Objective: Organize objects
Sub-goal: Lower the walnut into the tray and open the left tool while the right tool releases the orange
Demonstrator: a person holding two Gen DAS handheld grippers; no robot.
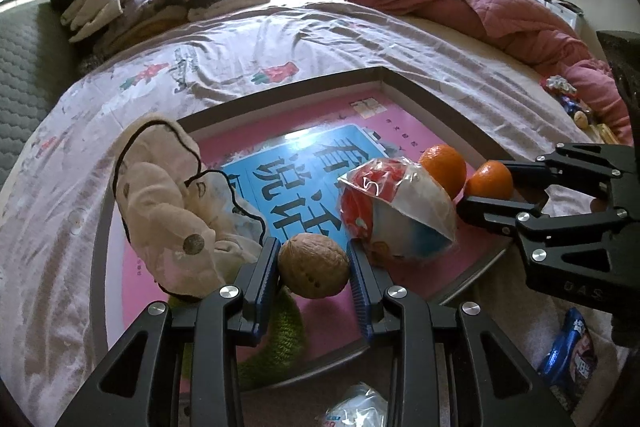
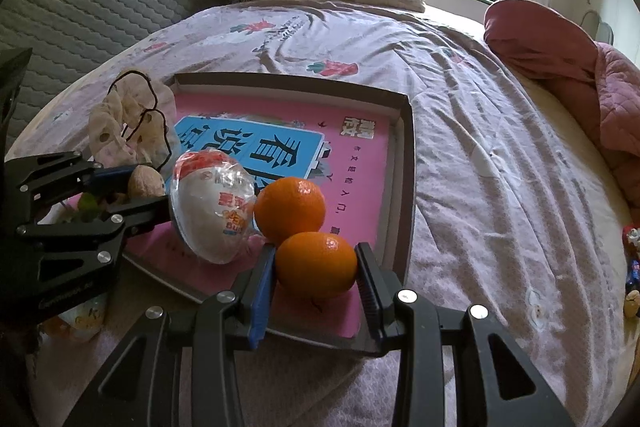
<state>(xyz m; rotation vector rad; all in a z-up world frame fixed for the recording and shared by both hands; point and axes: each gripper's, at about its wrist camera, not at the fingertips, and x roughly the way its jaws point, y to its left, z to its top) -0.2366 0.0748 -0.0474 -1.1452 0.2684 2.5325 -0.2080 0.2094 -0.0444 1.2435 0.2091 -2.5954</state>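
While each tool clamps its catch above the tray (image 2: 404, 163), left tool (image 1: 314, 263) on walnut (image 1: 313, 264), right tool (image 2: 316, 267) on orange (image 2: 316, 264), either round item could roll away once freed.

Two close wrist views facing across the bed, sharing the tray (image 1: 424, 95) (image 2: 406, 163)

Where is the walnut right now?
The walnut sits between the left gripper fingers, low in the left wrist view, over the pink tray, with the cloth toy on its left and the wrapped snack on its right.
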